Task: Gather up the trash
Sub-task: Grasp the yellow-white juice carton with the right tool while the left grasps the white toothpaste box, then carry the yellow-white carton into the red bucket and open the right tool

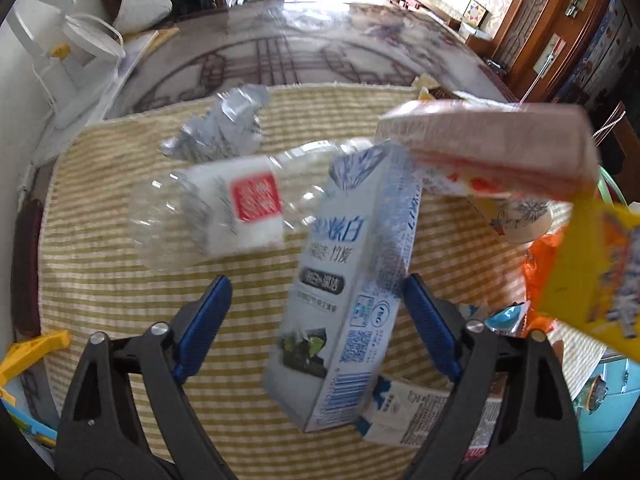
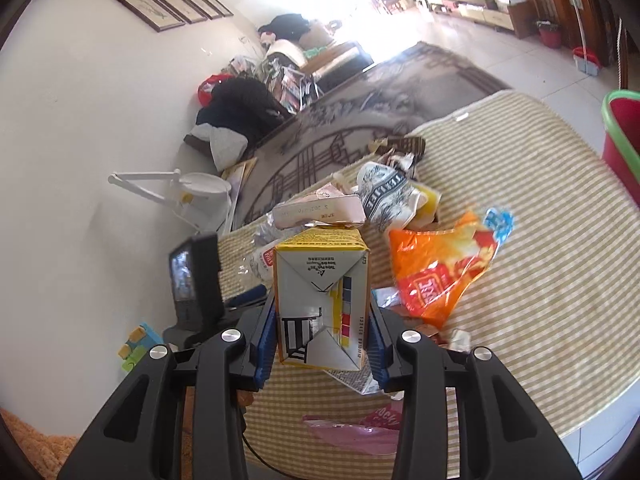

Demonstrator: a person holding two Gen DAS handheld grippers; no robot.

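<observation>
On the striped mat [image 1: 120, 280] lies a pile of trash. My left gripper [image 1: 318, 320] is open and points down over it. A long white-and-blue box [image 1: 344, 280] stands tilted between its blue pads; the right pad is close to the box, the left pad is well apart. Just beyond lie a clear plastic bottle [image 1: 224, 216] with a red-and-white label and a crumpled silver wrapper [image 1: 224, 128]. My right gripper [image 2: 320, 344] is shut on a yellow carton [image 2: 320, 300], held above the mat [image 2: 540, 240]; the carton also shows in the left wrist view [image 1: 592, 272].
A pink box [image 1: 492, 148], a patterned paper cup [image 2: 384, 192], an orange snack bag [image 2: 440, 272] and a pink wrapper [image 2: 360, 428] lie on the mat. A red bin with a green rim [image 2: 624, 136] stands at the far right. A white lamp [image 2: 192, 188] sits on the floor.
</observation>
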